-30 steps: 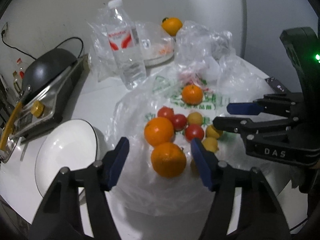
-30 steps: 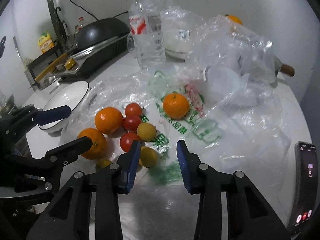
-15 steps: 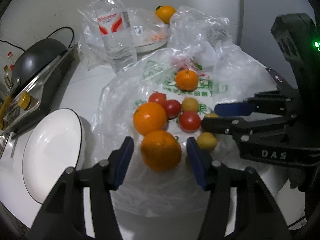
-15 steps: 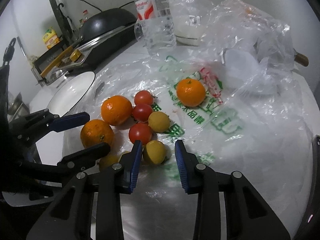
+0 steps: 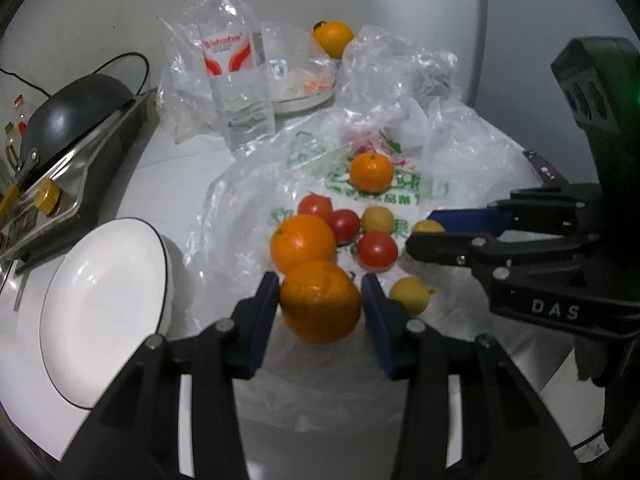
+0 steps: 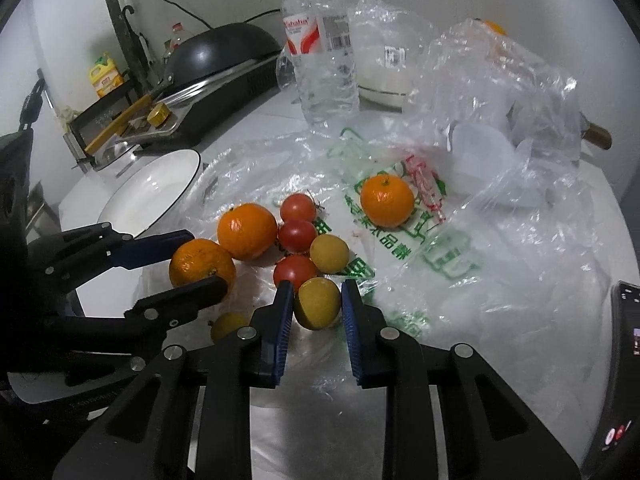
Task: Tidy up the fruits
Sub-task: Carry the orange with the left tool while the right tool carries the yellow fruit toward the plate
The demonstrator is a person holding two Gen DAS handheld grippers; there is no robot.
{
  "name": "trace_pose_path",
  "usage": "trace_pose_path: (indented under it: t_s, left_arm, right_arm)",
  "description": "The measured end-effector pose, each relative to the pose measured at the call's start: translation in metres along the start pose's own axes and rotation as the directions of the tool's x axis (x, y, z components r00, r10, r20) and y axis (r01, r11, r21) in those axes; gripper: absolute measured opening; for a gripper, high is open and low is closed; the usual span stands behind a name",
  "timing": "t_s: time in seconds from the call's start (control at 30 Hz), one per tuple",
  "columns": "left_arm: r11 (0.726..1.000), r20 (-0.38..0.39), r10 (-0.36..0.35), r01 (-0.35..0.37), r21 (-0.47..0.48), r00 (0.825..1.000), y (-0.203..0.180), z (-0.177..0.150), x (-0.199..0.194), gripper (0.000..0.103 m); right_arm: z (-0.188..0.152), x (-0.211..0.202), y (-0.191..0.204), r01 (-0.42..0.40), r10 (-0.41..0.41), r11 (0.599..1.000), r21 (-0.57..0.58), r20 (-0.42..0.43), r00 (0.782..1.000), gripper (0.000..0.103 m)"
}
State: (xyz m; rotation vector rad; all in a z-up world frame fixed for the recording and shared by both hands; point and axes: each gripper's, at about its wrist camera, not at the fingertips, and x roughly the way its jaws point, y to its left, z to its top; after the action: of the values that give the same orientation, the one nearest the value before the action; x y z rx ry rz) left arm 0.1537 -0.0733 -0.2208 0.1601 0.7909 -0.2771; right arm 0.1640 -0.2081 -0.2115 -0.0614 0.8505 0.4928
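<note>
Oranges, red tomatoes (image 5: pixel 377 251) and small yellow fruits lie on a flat plastic bag (image 5: pixel 248 200). My left gripper (image 5: pixel 319 280) has its blue pads against both sides of the nearest orange (image 5: pixel 320 308), and its jaws are still closing on it. A second orange (image 5: pixel 303 243) touches it from behind. My right gripper (image 6: pixel 316 292) is shut on a yellow fruit (image 6: pixel 317 310) just in front of a tomato (image 6: pixel 295 272). The right wrist view shows the left gripper (image 6: pixel 204 260) around its orange (image 6: pixel 192 264). A small mandarin (image 6: pixel 387 200) sits apart farther back.
A white plate (image 5: pixel 104 312) lies left of the bag. A water bottle (image 5: pixel 240 80), crumpled clear bags (image 5: pixel 400 72) and a dish with another orange (image 5: pixel 333 38) stand at the back. A black pan (image 5: pixel 72 108) sits far left, a phone (image 6: pixel 624 360) at the right edge.
Both grippers eased forward over the fruit. The left jaws narrowed from wide apart onto the near orange. The right jaws closed onto the yellow fruit.
</note>
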Motion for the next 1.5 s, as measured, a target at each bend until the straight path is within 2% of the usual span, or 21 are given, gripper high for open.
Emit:
trace_pose_path:
  t_s: [0.33, 0.63, 1.17, 1.5]
  left_arm:
    - [1.0, 0.083, -0.02, 0.021, -0.005, 0.996, 0.011, 0.005, -0.033, 0.044]
    - [0.999, 0.132, 0.0, 0.006, -0.042, 0.991, 0.043, -0.004, -0.057, 0.044]
    - [0.993, 0.169, 0.087, -0.071, -0.098, 0.982, 0.125, -0.028, -0.084, 0.044]
    - [0.982, 0.154, 0.142, -0.12, -0.145, 0.978, 0.178, -0.046, -0.075, 0.044]
  right_arm:
    - [0.012, -0.018, 0.018, 0.039, -0.038, 0.999, -0.022, 0.044, 0.998, 0.026]
    - [0.029, -0.022, 0.053, 0.047, -0.042, 0.996, -0.072, 0.069, 0.997, 0.026]
    - [0.059, 0.002, 0.125, 0.008, 0.004, 0.992, -0.122, 0.096, 0.995, 0.026]
    - [0.073, 0.037, 0.165, -0.015, 0.025, 0.988, -0.154, 0.062, 0.998, 0.026]
